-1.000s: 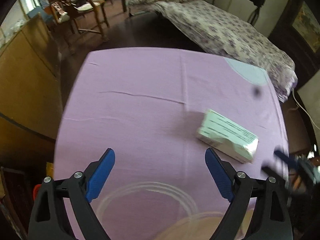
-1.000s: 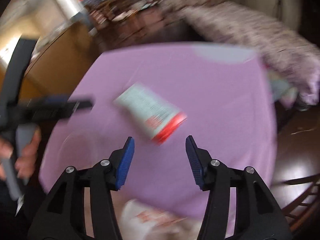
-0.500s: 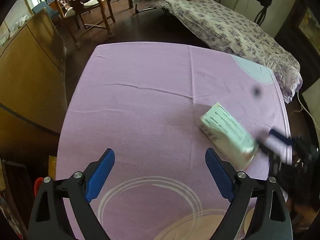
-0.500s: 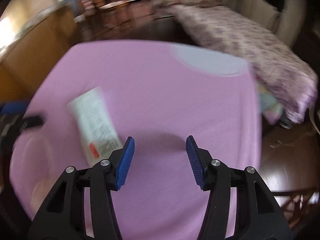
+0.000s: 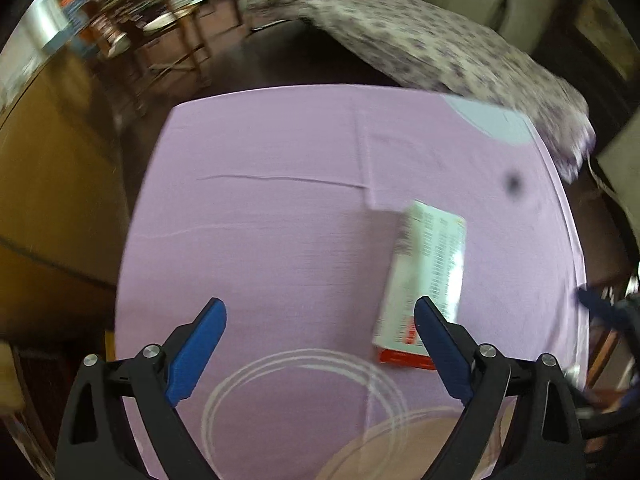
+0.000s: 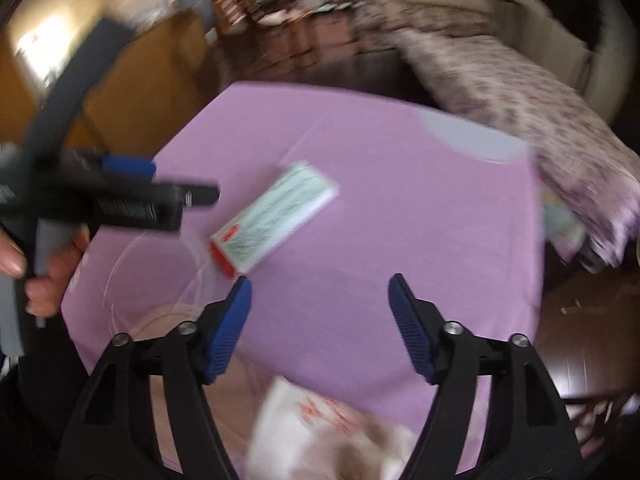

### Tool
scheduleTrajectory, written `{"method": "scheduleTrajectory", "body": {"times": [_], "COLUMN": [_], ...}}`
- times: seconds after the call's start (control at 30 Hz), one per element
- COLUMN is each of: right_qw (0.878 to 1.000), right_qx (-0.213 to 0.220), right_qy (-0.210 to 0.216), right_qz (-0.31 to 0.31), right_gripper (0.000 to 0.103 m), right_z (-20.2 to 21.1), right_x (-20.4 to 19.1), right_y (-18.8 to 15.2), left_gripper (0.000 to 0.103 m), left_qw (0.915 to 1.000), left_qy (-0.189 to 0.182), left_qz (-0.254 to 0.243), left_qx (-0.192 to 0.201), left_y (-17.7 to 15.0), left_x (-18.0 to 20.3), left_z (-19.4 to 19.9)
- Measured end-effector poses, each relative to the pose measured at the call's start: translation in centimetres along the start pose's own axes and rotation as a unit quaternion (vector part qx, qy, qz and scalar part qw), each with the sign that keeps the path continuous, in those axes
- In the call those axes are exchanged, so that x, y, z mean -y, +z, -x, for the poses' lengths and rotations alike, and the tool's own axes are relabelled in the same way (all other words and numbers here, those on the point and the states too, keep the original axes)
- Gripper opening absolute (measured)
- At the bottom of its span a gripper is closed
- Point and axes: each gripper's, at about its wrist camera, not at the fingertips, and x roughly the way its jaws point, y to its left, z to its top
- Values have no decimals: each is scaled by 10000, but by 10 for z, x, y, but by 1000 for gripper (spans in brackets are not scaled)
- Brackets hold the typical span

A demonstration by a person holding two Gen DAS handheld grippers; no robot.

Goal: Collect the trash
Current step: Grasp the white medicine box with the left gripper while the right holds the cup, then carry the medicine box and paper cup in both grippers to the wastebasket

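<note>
A white cardboard box with fine print and a red end [image 5: 428,276] lies flat on the purple tablecloth [image 5: 280,208], just beyond my left gripper's right finger. My left gripper [image 5: 320,320] is open and empty above the near part of the table. In the right wrist view the same box [image 6: 272,220] lies ahead and to the left of my right gripper [image 6: 320,292], which is open and empty. A white plastic bag with red print [image 6: 320,428] shows blurred below the right gripper at the table's near edge.
The left gripper's body and the hand that holds it [image 6: 100,200] cross the left side of the right wrist view. A bed with a floral cover [image 5: 440,48] stands beyond the table. Wooden chairs [image 5: 168,40] and a wooden cabinet [image 5: 48,168] stand to the left.
The box has turned on the cloth, its red end now toward the near edge. The right gripper has swung back so the box is in view left of centre. Both stay open.
</note>
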Motion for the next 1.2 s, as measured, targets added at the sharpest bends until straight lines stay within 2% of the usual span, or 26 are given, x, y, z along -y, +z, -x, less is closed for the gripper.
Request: {"method": "scheduleTrajectory", "body": {"times": [0.07,0.23,0.37,0.43,0.47,0.5,0.53,0.63,0.73,0.93,1.07,1.2], "right_qw": [9994,9955,9925,9924,9926,9926,9929,9940,9956,9958,9936,9930], "right_qx": [135,224,342,383,391,389,384,380,342,-80,-346,-519], "right_qy": [-163,-226,-197,-152,-153,-154,-153,-191,-208,-204,-24,-40], "right_qz": [-274,-890,-1155,-1158,-1143,-1136,-1119,-1012,-852,-888,-1077,-1065], "right_gripper": [81,81,81,81,81,81,81,88,96,96,96,96], "right_z": [11,18,19,18,20,18,18,27,37,36,26,14], "right_x": [8,34,53,58,59,59,59,53,44,25,18,8], "right_y": [-8,-26,-24,-25,-25,-25,-26,-29,-41,-72,-79,-78], "left_gripper": [93,93,90,74,69,58,42,43,43,43,43,43], "left_qw": [9997,9989,9983,9981,9984,9987,9988,9985,9986,9990,9991,9989], "left_qy": [41,106,239,231,176,135,64,70,23,-145,-308,-427], "left_qz": [-234,-434,-523,-551,-527,-490,-493,-543,-518,-328,-193,-47], "left_qx": [-45,-119,-92,-132,-112,-66,-45,-53,107,276,227,200], "left_y": [0,1,3,5,6,6,6,6,0,-18,-37,-50], "left_x": [16,40,51,53,53,52,51,49,39,17,5,-8], "left_z": [-7,-24,-34,-39,-39,-38,-38,-35,-23,0,8,14]}}
